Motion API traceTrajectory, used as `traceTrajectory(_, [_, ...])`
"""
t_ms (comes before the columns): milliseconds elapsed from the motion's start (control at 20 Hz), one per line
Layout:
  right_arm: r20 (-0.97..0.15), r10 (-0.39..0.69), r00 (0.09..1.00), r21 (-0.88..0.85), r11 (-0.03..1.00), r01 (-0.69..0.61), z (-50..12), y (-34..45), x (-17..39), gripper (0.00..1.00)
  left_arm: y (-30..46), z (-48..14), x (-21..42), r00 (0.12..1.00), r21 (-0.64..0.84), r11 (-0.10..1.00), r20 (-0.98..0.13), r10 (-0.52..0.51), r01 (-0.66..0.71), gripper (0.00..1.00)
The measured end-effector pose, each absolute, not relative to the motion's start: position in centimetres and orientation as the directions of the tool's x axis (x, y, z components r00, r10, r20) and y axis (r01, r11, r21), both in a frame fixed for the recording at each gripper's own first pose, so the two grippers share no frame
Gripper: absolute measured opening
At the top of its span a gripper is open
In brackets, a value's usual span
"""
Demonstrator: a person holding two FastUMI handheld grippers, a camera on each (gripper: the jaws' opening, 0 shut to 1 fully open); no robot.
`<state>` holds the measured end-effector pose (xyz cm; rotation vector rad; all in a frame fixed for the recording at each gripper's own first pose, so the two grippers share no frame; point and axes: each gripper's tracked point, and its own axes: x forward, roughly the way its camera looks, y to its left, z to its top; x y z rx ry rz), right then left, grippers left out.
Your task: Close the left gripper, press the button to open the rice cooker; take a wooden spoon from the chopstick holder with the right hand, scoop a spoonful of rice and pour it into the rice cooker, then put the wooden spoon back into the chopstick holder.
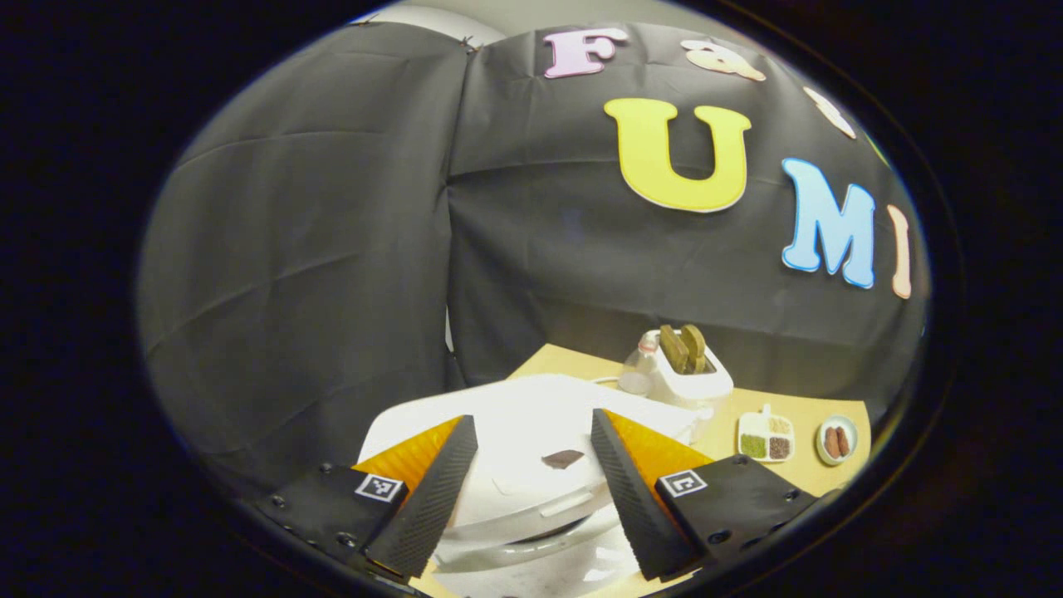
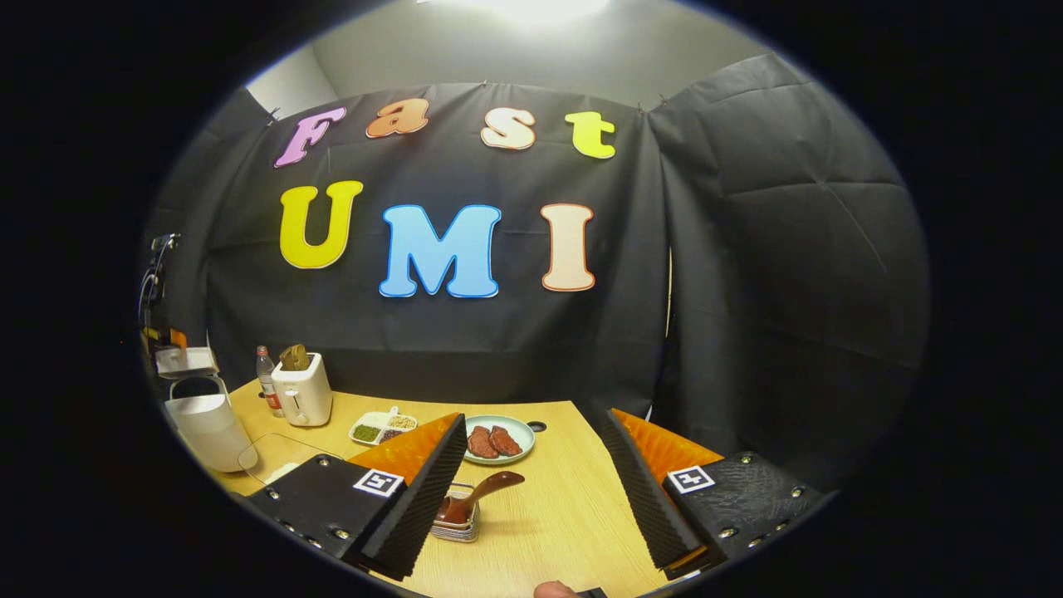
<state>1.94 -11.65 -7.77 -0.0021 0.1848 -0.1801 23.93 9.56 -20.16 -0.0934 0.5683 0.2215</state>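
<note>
Left tool (image 1: pixel 533 419) is wide open and holds nothing, hovering right over the cooker (image 1: pixel 515 482). The lid looks down from here. Right tool (image 2: pixel 534 415) is also wide and empty. The spoon (image 2: pixel 480 492) sits in the holder (image 2: pixel 455 525) just beside its left finger, handle slanting up and to the right.

Judgement: with the lid down, the press is the step in hand.
- Bring the left fingers fully together so there is one blunt tip.
- Which feature is the button isn't certain. The raised bar (image 1: pixel 550 502) at the lid's front edge looks likelier than the dark patch (image 1: pixel 563 458).
- Push straight down and centred, since an off-axis push could tip the cooker or slide off the smooth lid.
- Lift clear straight away, because the lid will need room to swing up.

Nearby on the counter (image 2: pixel 573 498):
- Behind the cooker are the toaster (image 1: pixel 681 365) and a bottle (image 1: pixel 638 372).
- The grain tray (image 2: pixel 382 427) and meat plate (image 2: pixel 498 438) lie behind the holder.
- A clear sheet (image 2: pixel 278 455) lies between the cooker and the holder.

Nothing blocks the press. For the right side, the meat plate is near the spoon handle.
</note>
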Motion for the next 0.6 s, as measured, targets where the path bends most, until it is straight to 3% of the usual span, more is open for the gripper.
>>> traceTrajectory(600, [-0.202, -0.16, 0.966, -0.038, 0.987, 0.156, -8.3, -11.3, 1.1, 1.0, 7.3, -26.4, 20.8, 0.777, 0.017, 0.982, -0.61, 0.157, -0.186, 0.98])
